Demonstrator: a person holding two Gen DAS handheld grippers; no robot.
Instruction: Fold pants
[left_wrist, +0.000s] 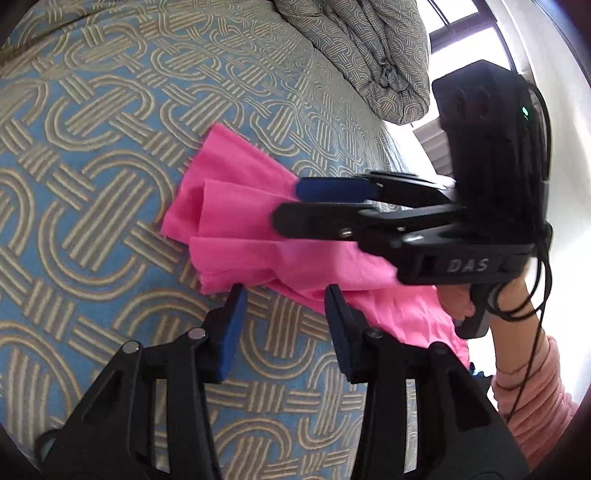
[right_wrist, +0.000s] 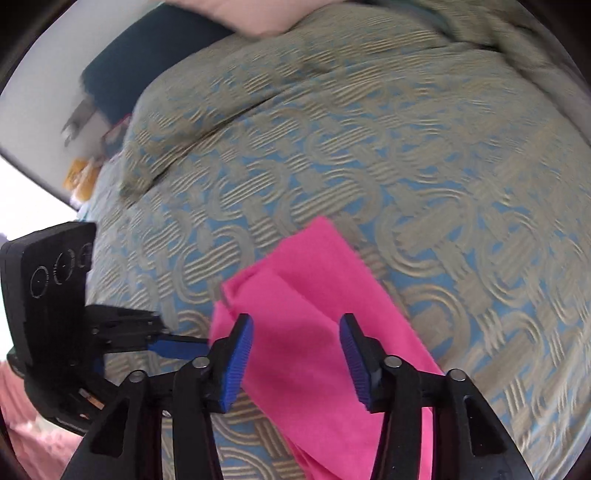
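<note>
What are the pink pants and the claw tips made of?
The pink pants look like soft, matte knit cloth: they drape in loose folds and show a stitched hem. The claw tips' blue pads look like ribbed rubber, and the black fingers like hard plastic, though that is a guess.

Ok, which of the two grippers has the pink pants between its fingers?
The right gripper: pink pants fill the gap between its open fingers. The left gripper, also open, frames mostly bedspread, with the hem just at its tips.
</note>
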